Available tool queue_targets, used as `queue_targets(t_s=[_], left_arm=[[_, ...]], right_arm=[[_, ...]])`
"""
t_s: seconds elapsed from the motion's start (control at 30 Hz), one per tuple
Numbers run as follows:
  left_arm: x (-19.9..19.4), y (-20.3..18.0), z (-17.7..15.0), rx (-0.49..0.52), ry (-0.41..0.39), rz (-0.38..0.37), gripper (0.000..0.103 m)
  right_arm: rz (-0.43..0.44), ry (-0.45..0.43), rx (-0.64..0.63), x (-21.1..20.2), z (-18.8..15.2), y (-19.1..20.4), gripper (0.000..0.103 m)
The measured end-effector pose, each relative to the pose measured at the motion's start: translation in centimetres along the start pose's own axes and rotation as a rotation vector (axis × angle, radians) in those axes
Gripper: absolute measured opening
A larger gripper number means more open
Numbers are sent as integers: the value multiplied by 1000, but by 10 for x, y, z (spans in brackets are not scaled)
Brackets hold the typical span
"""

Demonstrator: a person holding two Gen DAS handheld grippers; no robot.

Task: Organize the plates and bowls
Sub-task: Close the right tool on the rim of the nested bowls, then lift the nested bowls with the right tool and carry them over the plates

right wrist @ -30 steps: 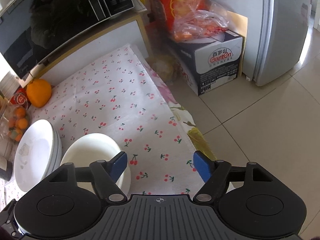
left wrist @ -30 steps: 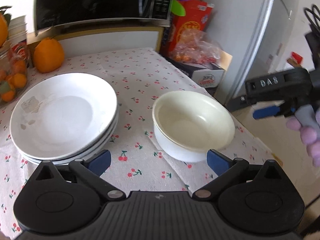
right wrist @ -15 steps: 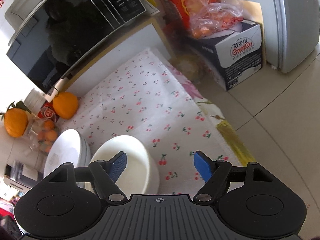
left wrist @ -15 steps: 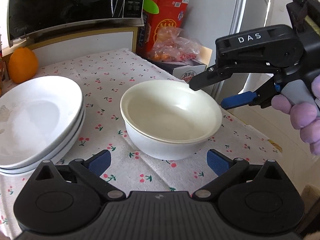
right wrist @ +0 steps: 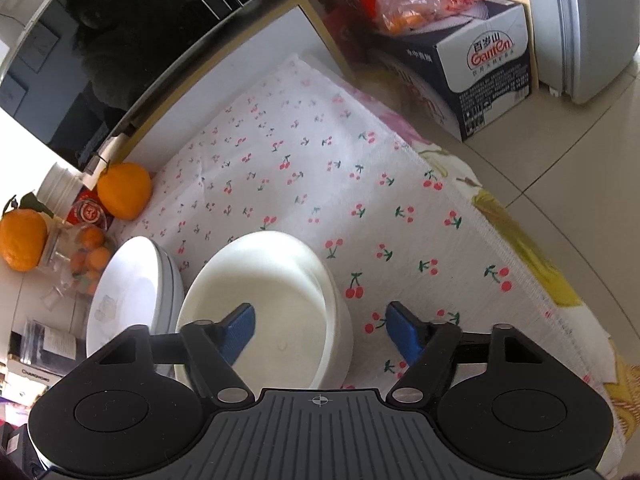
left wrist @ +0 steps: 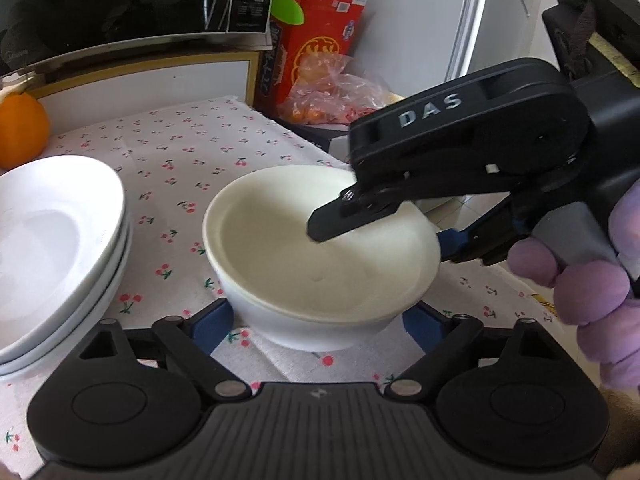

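Observation:
A white bowl (left wrist: 320,264) stands on the cherry-print cloth, close in front of my left gripper (left wrist: 316,324), which is open with a blue pad on each side of the bowl's base. A stack of white plates (left wrist: 48,256) sits to its left. My right gripper (right wrist: 320,328) is open and straddles the bowl's (right wrist: 272,292) right rim, one pad inside and one outside. It also shows in the left wrist view (left wrist: 384,224), reaching over the bowl from the right. The plates (right wrist: 128,296) lie left of the bowl.
A microwave (left wrist: 120,12) stands on a shelf at the back. Oranges (right wrist: 124,190) and a jar of small fruit (right wrist: 86,260) sit at the table's left. A red box (left wrist: 316,40), a bag and a carton (right wrist: 480,68) stand by the fridge (right wrist: 592,20) on the right. The table's right edge (right wrist: 520,268) drops to tiled floor.
My left gripper has moved closer to the bowl, its pads now beside the base. My right gripper has come down over the bowl's right rim, one finger inside.

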State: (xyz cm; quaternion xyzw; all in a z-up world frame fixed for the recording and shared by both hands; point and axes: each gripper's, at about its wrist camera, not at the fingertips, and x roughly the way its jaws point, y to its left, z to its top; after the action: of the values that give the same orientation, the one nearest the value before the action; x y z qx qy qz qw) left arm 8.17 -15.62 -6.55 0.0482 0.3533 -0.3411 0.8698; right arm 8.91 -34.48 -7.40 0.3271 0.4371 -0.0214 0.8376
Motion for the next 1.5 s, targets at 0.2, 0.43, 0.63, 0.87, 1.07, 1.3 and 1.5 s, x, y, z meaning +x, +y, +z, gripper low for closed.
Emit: queue_targets(t_s=[0.2,0.43,0.63,0.87,1.07,1.3,1.5], left_arm=[[0,2,1,-10,4,-10,90],[-5,5,1,-31,4,-13,90],[-6,8,4,-61,-1,-14,90],[-12,7,4,-56,-14,-7,90],[-21,6,5,-50,-31,1,90],[-32,9,12,-47,-59,12,90],[-47,19,16,-56,-83,24,89]], right_arm=[[-13,13,16,4,-1,0,42],[-28,17,8,5,-1,0,26],[-16,12,5,3,-1,0,22],[-1,-10,-19,0,-1,5,22],[16,-31,-29,-5,1,9,22],[38,-62,-46,-12,6,20,22],[75,-87,-52,-16,11,36,22]])
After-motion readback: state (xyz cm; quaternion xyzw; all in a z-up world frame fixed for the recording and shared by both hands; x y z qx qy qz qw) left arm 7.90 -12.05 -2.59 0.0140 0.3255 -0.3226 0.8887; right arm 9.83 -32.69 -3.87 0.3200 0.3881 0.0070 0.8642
